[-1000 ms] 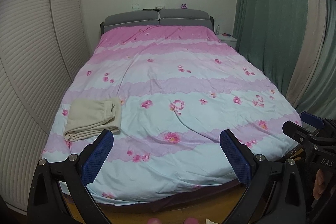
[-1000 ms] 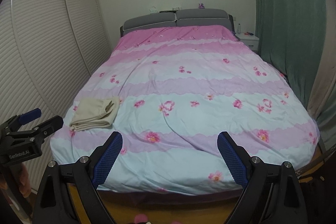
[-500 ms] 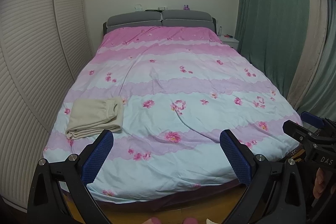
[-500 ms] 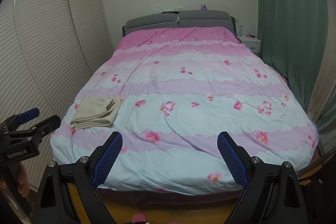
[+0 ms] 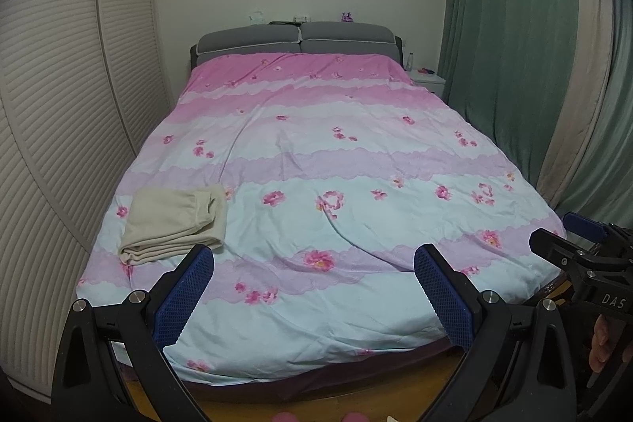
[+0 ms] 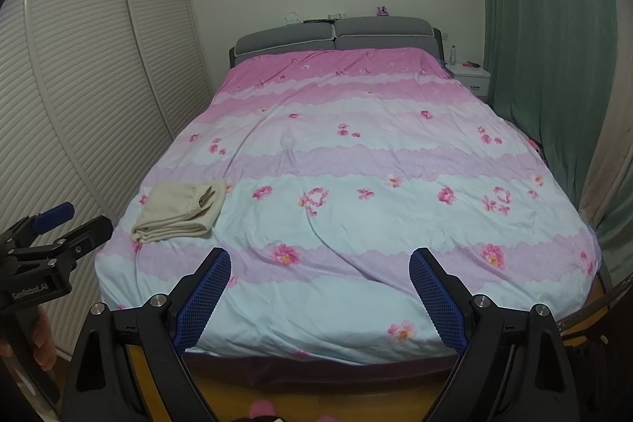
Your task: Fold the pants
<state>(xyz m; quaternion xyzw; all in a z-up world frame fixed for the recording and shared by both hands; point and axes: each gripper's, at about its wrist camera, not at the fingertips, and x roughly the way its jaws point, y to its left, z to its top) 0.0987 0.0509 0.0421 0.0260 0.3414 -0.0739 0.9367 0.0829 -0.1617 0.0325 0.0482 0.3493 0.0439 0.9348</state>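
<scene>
The cream-coloured, soft knit pants (image 5: 174,222) lie as a compact folded stack with their layered edges showing along the near side, resting on the pink-and-lilac floral quilt (image 5: 336,161) ahead and to the left of both tools, close to the bed's left edge. That flat, squared bundle suggests the folding is finished and the garment has been parked to one side, out of the middle of the working surface. The left gripper (image 5: 314,273) hangs over the foot of the bed with its blue-padded fingers (image 5: 186,297) spread wide and nothing between them, the stack just beyond its left finger. The right gripper (image 6: 319,277) sits alongside in the same pose, jaws apart and empty, further from the pants. Both are held back from the cloth, probably because no grasp is needed now. Outward, the quilt runs up to a grey padded headboard (image 6: 336,34); white louvred wardrobe doors (image 5: 59,105) close off the tools' left, green curtains (image 6: 546,46) hang on their right, and a small white nightstand (image 6: 470,76) stands far ahead to the right.
</scene>
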